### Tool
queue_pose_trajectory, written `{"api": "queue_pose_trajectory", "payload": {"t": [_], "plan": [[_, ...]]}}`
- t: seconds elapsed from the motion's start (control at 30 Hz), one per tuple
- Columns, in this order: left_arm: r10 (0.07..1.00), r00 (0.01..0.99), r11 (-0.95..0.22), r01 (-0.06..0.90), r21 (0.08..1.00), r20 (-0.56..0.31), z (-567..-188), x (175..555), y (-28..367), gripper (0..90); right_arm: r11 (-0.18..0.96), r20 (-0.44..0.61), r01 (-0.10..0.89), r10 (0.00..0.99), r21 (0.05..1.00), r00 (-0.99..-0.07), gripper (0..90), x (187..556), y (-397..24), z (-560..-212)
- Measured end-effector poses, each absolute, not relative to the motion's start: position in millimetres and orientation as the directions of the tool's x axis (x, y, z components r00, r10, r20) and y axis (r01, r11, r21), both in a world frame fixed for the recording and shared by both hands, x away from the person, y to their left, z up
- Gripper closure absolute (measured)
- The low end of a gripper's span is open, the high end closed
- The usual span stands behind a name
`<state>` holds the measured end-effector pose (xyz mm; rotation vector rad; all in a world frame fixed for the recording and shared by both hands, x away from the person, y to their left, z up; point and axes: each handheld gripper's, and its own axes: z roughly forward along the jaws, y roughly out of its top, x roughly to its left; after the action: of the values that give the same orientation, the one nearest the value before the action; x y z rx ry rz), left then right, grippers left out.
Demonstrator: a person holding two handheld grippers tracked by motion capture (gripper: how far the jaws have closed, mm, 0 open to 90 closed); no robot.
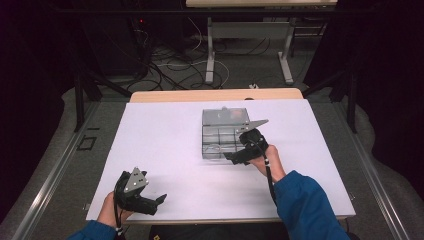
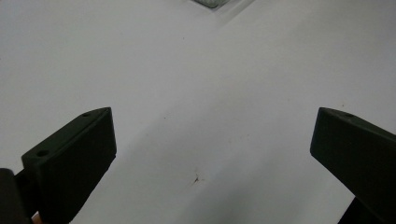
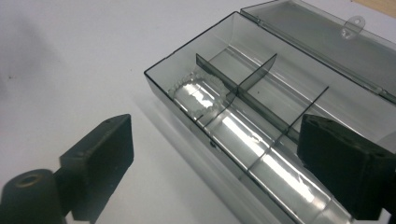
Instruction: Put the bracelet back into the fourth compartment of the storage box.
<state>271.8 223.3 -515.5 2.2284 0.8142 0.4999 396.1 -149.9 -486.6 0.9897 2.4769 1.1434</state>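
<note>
Clear smoky-grey plastic organizer box (image 1: 222,137), centre of the high view, slightly right, sitting on the white sheet (image 1: 175,150) that covers the desk (image 1: 215,94). Lid (image 3: 322,35) hinged fully open, lying flat behind the box, small hang tab at its edge. Thin dividers (image 3: 254,77) split the inside into compartments. In the right tool view, a small loop of fine chain or beads (image 3: 198,93) sits in the near-left compartment; the other compartments visible there look bare, strong glare along the floor. Right tool (image 1: 240,152) at the box's lower-right edge, jaws spread wide, gripping nothing; one jaw overlaps the box's near wall. Left tool (image 1: 150,202) at lower left of the high view, well apart from the box, jaws released over bare sheet.
</note>
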Motion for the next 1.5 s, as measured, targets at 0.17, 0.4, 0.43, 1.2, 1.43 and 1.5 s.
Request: {"api": "queue_pose_trajectory", "payload": {"t": [0.17,0.4,0.43,1.2,1.43,1.5], "plan": [[0.679,0.727,-0.552,0.409,0.727,0.107,-516,272,223,0.2,0.489,0.055,0.477,0.653,0.731,-0.755,2.3,385,-166,-484],[0.677,0.727,-0.554,0.404,0.728,0.111,-515,272,223,0.2,0.475,0.05,0.466,0.659,0.747,-0.751,0.0,367,-191,-483],[0.678,0.727,-0.554,0.405,0.728,0.111,-516,272,223,0.2,0.479,0.052,0.471,0.658,0.741,-0.752,0.0,364,-194,-483],[0.679,0.726,-0.552,0.406,0.729,0.11,-515,271,223,0.2,0.501,-0.001,0.472,0.686,0.726,-0.727,0.0,316,-241,-497],[0.678,0.727,-0.554,0.405,0.727,0.112,-515,271,223,0.2,0.5,-0.009,0.469,0.691,0.728,-0.723,0.0,304,-249,-498],[0.678,0.726,-0.555,0.406,0.727,0.112,-515,271,223,0.2,0.506,-0.022,0.461,0.69,0.729,-0.724,0.0,301,-251,-499]]}}
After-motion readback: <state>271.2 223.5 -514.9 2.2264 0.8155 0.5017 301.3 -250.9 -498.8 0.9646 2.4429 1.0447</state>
